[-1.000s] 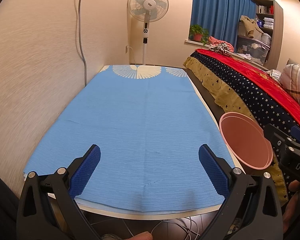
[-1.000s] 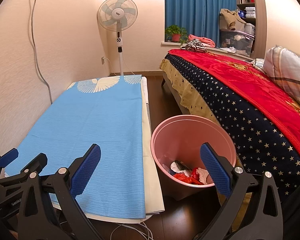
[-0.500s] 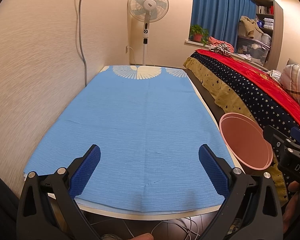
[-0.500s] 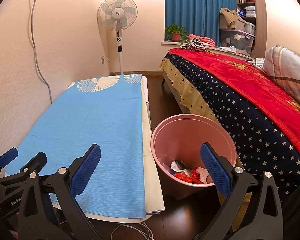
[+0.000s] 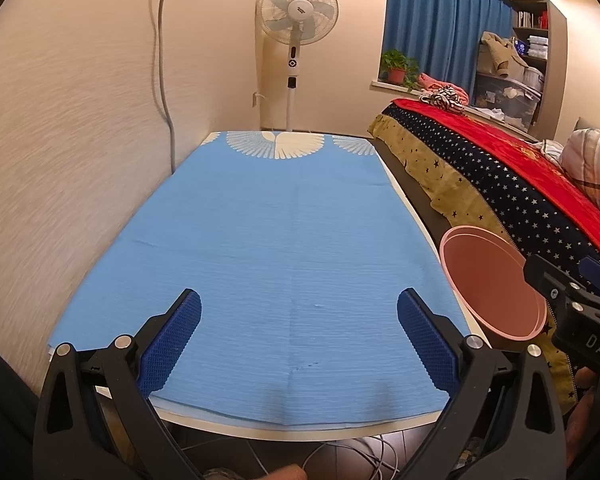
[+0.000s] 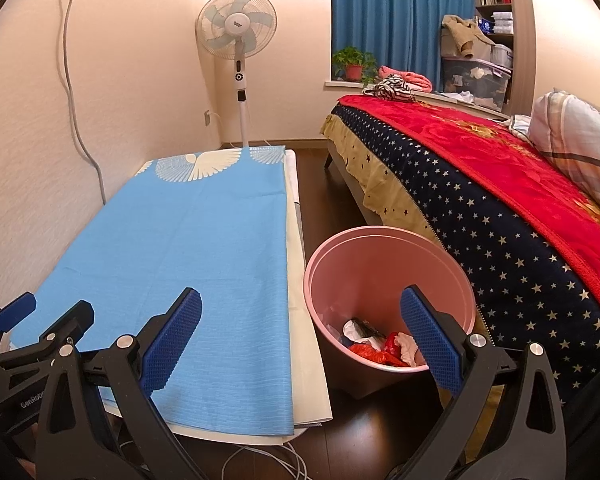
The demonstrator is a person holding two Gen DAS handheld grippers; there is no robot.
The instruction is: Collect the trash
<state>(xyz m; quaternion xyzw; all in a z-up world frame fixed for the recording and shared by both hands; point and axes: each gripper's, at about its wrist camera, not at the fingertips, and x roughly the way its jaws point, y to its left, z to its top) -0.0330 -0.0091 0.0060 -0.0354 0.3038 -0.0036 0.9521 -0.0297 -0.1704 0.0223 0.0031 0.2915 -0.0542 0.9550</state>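
Blue cloth with a white fan-shaped print at its far end covers the bench in the left wrist view. Left hand-held gripper hovers over the near end of the cloth, its blue-padded fingers spread wide with nothing between them. Pink waste bin shows to the right, past the bench edge, seen only as rim and inner wall; contents hidden from this angle. Right hand-held gripper appears at the right edge, partly over the bin. Pedestal fan stands at the far end of the bench, against the wall. Bed with a star-patterned navy cover and red blanket lies to the right.

Right wrist view: right hand-held gripper is also spread wide and holds nothing; one finger sits over the cloth, the other finger over the waste bin. Bin stands on the dark floor, between the bench and the bed. Trash lies at the bottom of the bin: crumpled white, red and dark pieces. Left hand-held gripper is visible at the lower left, over the near corner of the bench. White cables lie on the floor under the bench's near end. Fan and a potted plant on the sill sit at the back.
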